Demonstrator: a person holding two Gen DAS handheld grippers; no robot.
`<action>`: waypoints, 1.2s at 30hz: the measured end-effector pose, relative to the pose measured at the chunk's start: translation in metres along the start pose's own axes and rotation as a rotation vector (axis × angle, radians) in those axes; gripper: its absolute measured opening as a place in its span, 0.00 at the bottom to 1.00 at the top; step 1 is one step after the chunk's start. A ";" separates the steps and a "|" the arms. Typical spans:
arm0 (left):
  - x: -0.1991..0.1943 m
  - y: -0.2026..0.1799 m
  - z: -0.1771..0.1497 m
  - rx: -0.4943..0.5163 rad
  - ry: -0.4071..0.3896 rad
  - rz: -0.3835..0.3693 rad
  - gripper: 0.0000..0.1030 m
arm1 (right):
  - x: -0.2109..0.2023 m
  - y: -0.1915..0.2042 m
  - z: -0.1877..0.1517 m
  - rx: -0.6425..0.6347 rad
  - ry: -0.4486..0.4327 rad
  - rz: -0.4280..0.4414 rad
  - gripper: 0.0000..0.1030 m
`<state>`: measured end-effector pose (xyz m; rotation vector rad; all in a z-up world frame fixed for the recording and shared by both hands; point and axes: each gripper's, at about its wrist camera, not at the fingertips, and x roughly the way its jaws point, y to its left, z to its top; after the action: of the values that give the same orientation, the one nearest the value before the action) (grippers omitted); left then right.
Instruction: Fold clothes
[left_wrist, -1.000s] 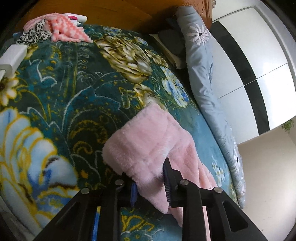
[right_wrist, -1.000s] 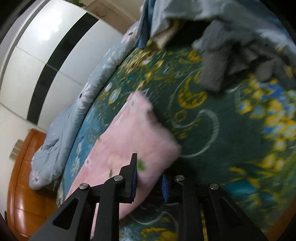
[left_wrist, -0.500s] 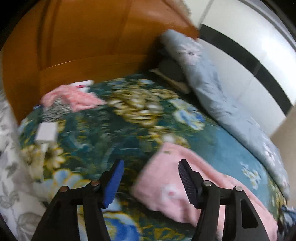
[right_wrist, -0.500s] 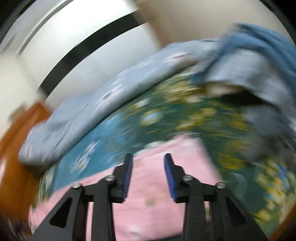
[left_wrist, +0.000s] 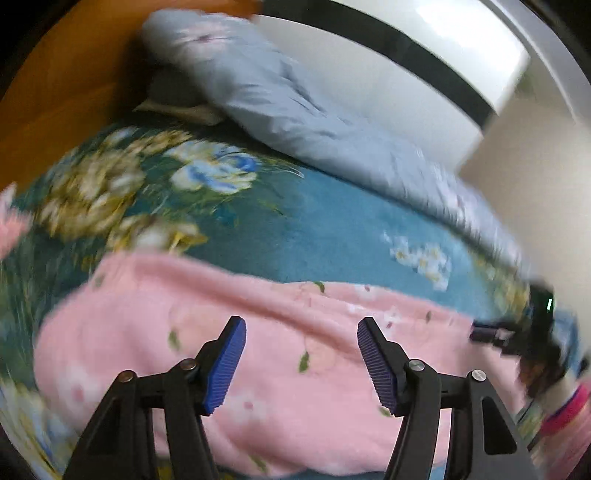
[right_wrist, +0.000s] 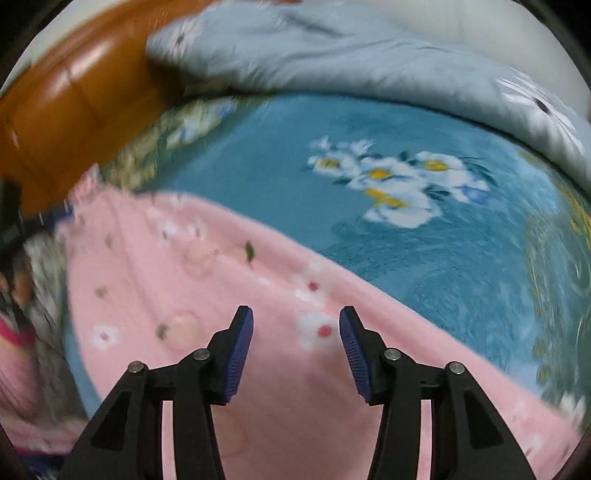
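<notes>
Big bed, covered by a teal floral blanket (left_wrist: 314, 229) that takes up most of both views. Along its far edge lies a bunched pale blue duvet (left_wrist: 295, 114), with a wooden headboard (right_wrist: 62, 110) at one end and a white wardrobe with a black stripe (left_wrist: 388, 40) behind. Both frames are motion-blurred, so fine detail is unreliable.

The task's thing, a pink fleece garment (left_wrist: 258, 350) with small flower and leaf prints, lies across the near part of the blanket in a long band, directly under both tools. It looks laid lengthwise with a soft ridge along it, so probably one lengthwise fold is in; hard to be sure through the blur. It is not a compact stack, so I'd judge the task roughly partway: the long band needs at least one crosswise fold, plus tidying.

The left gripper (left_wrist: 301, 360) hovers above the pink fabric with its blue pads wide apart, nothing between them. The right gripper (right_wrist: 295, 354) is likewise spread over the garment, empty, its gap somewhat narrower. Neither visibly touches the cloth.

At the left view's right edge the other tool and a sleeve with a pink cuff (left_wrist: 565, 406) show, blurred. More blurred fabric, pink and patterned, sits at the right view's left edge (right_wrist: 22, 350); can't identify it.
</notes>
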<state>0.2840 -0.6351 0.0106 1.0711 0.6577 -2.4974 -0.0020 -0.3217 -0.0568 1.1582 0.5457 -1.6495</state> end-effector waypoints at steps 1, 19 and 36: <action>0.007 -0.008 0.008 0.076 0.021 0.019 0.65 | 0.004 0.002 -0.001 -0.032 0.027 -0.012 0.48; 0.122 -0.063 0.010 0.733 0.393 0.037 0.53 | 0.007 -0.007 -0.019 -0.076 0.131 -0.085 0.48; 0.096 -0.057 0.014 0.641 0.252 -0.100 0.03 | -0.007 0.004 -0.028 -0.112 0.054 -0.136 0.04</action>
<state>0.1854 -0.6073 -0.0358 1.6197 -0.0601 -2.7578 0.0140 -0.2973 -0.0621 1.1062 0.7562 -1.6834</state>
